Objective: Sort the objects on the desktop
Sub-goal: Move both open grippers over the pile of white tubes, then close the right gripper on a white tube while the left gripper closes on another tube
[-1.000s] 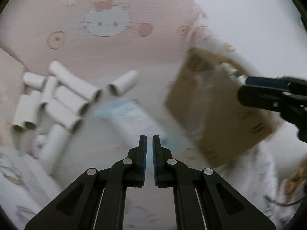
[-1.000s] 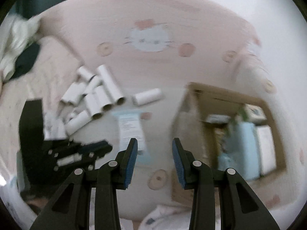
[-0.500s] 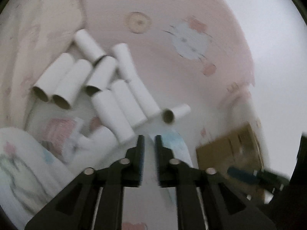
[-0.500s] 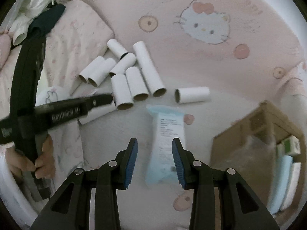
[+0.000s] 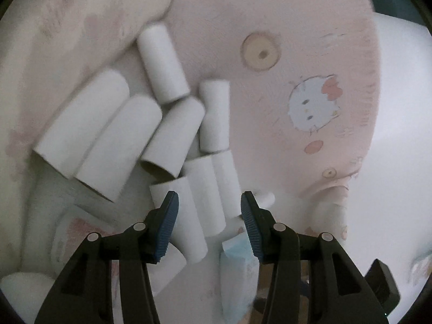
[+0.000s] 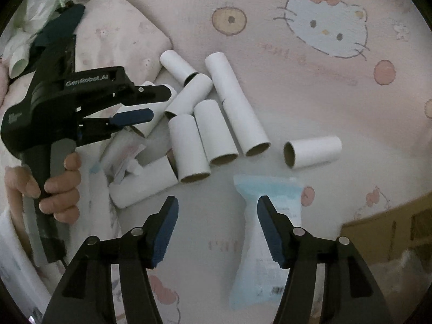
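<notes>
White cardboard tubes [image 6: 202, 132] lie in a loose cluster on a pale pink cartoon-cat bedsheet [image 6: 310, 86], most with their open ends facing the right wrist camera. One tube [image 6: 313, 151] lies apart from the cluster, crosswise, just above a light blue plastic packet [image 6: 266, 248] with printed text that lies flat on the sheet. A crumpled pink-and-white wrapper [image 6: 124, 151] sits at the left edge of the cluster, touching the nearest tube.

The right gripper [image 6: 217, 229] points steeply down at the sheet, its blue-padded fingers [image 6: 164, 229] spreading apart with nothing between them; bare sheet and the narrow upper part of the packet show in the gap. The left gripper [image 6: 145, 105], black with a printed brand name on its body, is held in a person's hand [image 6: 56, 186] at the left of that view and hovers over the left side of the tube cluster. Seen from its own camera, the left gripper [image 5: 209, 224] is also opening, its fingers [image 5: 167, 226] well apart and clear of the tubes [image 5: 199, 199] that show between them; whether the tips touch any tube cannot be told through the blur.

A brown cardboard box [image 6: 391, 229] sits at the lower right edge, beside the packet. A pink patterned pillow [image 6: 113, 37] lies above the left gripper, with white plastic bags [image 6: 40, 8] and dark cloth in the far corner.
</notes>
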Available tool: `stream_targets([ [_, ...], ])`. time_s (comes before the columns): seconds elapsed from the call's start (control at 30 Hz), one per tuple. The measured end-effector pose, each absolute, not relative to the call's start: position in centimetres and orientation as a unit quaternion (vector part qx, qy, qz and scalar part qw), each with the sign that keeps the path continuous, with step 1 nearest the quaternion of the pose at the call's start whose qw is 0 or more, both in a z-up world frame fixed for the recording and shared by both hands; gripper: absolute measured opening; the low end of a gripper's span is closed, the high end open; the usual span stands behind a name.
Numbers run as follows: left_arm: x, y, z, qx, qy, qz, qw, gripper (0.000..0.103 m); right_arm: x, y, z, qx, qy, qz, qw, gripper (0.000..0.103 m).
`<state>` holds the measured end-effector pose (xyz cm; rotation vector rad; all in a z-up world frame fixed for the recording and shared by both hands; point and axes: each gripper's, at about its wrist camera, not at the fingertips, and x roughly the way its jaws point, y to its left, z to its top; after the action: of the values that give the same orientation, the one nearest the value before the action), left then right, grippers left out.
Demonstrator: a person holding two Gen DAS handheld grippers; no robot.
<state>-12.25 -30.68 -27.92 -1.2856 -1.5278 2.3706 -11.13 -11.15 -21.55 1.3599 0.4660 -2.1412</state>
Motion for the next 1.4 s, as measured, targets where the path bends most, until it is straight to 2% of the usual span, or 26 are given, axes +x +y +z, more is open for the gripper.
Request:
stream_targets([
  [0.13,-13.6,-30.0,-29.6,-0.467,-0.482,0.741,0.006,0.051,-12.5,-12.6,-23.0,0.514,0.177,-0.791,0.280,0.059],
  [0.5,-15.6,-28.6,-31.1,-0.514,-0.438,0.737,-0.011,0.051,-15.1,-16.0,-28.0,0.541,0.189,-0.764,0.297,0.059],
  [0.7,-16.7,-27.4,-31.4,-0.528,-0.409,0.744,-0.005,0.049,-16.5,-15.9,-29.7,0.556,0.153,-0.758,0.304,0.059],
  [0.9,-16.8,-27.8,-32.0,-0.525,-0.429,0.735,0.010,0.049,-18.2,-15.5,-31.5,0.591,0.093,-0.740,0.308,0.058],
  [1.0,-16.6,-28.0,-32.3,-0.523,-0.435,0.732,0.011,0.049,-19.1,-15.1,-32.3,0.610,0.063,-0.732,0.299,0.053],
  [1.17,-16.2,-28.8,-33.1,-0.515,-0.478,0.711,0.022,0.049,-18.2,-15.6,-31.9,0.600,0.103,-0.732,0.306,0.048],
  [1.4,-15.8,-28.4,-31.5,-0.483,-0.478,0.731,0.065,0.048,-17.2,-15.3,-30.2,0.578,0.135,-0.748,0.299,0.047],
])
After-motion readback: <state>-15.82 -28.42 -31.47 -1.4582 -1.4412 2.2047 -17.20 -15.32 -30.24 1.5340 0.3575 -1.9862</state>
